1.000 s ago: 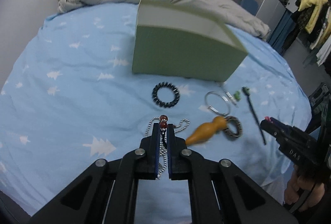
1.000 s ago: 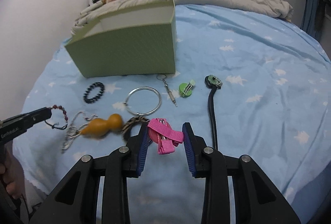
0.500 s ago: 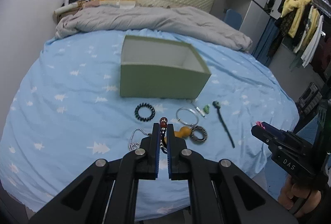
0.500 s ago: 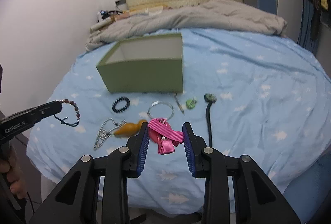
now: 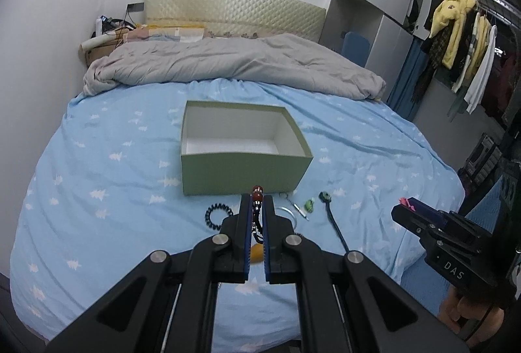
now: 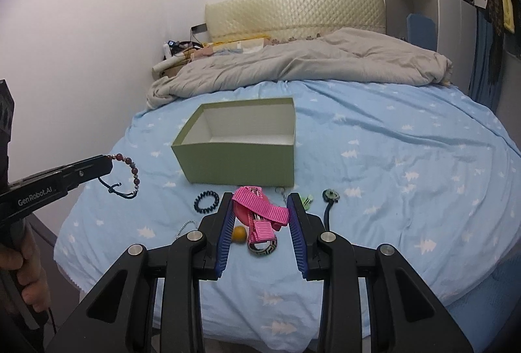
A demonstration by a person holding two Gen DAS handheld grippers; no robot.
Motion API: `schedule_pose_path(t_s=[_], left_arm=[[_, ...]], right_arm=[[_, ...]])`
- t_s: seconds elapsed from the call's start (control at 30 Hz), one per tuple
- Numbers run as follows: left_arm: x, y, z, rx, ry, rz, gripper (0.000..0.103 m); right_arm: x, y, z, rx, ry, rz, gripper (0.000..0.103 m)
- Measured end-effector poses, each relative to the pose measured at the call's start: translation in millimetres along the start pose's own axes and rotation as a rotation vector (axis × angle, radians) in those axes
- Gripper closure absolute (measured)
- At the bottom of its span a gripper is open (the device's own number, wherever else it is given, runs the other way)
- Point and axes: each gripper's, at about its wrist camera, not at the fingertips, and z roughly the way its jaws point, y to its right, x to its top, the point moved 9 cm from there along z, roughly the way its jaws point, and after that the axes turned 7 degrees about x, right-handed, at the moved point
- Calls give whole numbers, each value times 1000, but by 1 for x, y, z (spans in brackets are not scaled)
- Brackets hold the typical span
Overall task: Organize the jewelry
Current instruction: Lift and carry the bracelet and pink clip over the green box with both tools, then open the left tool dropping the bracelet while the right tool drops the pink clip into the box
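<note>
An open green box with a white inside stands on the blue bed. My left gripper is shut on a red beaded bracelet and holds it high above the bed, short of the box. My right gripper is shut on a pink ribbon hair clip, also raised. On the sheet before the box lie a black bead bracelet, a silver ring, a green clip, a black hair stick, an orange gourd and a patterned band.
A grey duvet is bunched at the head of the bed under a cream headboard. A silver chain lies near the front edge. Clothes hang on a rack to the right, beside grey cupboards.
Both grippers have risen and pulled back from the bed with their loads. The box and the loose jewelry look smaller and farther, and the box's inside now shows.
</note>
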Motion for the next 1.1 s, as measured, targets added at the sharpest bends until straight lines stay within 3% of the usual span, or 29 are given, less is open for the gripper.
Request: schedule_pose_path(t_s=[0.3,0.53,0.67,0.87,1.1], left_arm=[[32,1,2,25,23,7,100],[68,-5,36,34,18,-48,100],[95,-9,76,48,18,-46,100],[125,-18,161,28,-54,-51,100],[139,-37,233,59,-165,-49,100]], right_arm=[[30,5,-1,32,37,-7,73],[62,29,28,64,24,-8,73],[88,44,66,82,1,13,73],[118,56,136,93,-68,30,73],[121,43,212,113,-256,-3,73]])
